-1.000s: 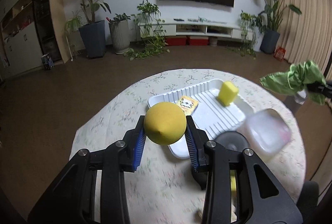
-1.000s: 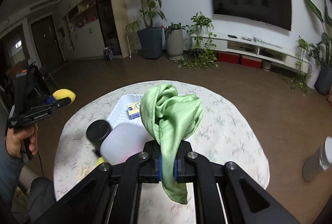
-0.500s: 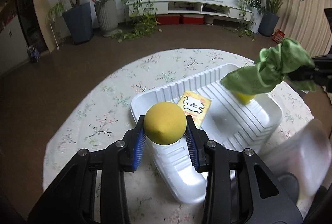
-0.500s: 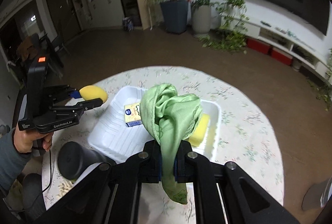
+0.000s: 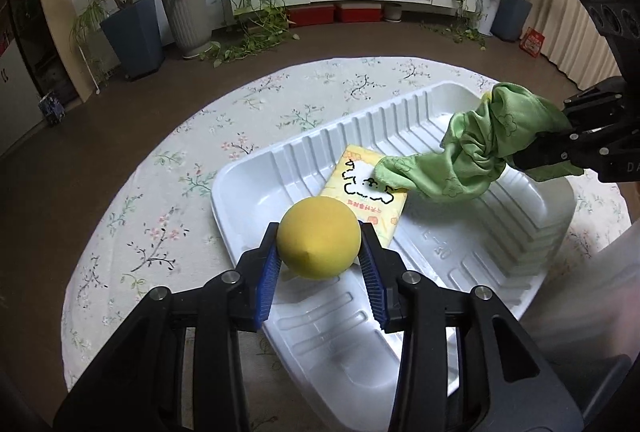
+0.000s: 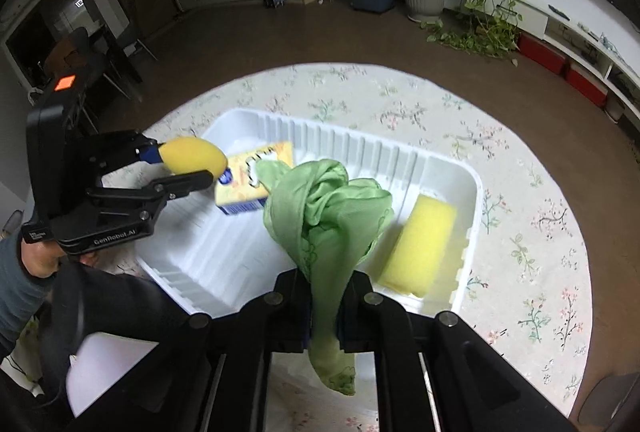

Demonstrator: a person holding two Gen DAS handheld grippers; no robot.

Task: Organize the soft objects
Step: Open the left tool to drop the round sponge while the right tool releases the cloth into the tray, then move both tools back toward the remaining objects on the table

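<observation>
My left gripper [image 5: 319,249] is shut on a yellow foam ball [image 5: 319,238] and holds it over the near end of the white ribbed tray [image 5: 424,272]. My right gripper [image 6: 325,286] is shut on a crumpled green cloth [image 6: 326,208], held over the tray's middle; the cloth also shows in the left wrist view [image 5: 476,152]. In the tray lie a yellow tissue pack [image 5: 370,198] and a yellow sponge [image 6: 420,246]. The ball [image 6: 192,160] and left gripper [image 6: 182,168] show in the right wrist view.
The tray [image 6: 240,256] sits on a round table with a floral cloth [image 5: 168,184]. A black lid [image 6: 108,308] and a translucent white container [image 5: 580,304] stand at the table's near edge. Potted plants and a TV stand lie beyond.
Both grippers have moved forward and down over the tray. The ball now hangs over the tray's near end, and the green cloth over the tissue pack and the tray's middle.
</observation>
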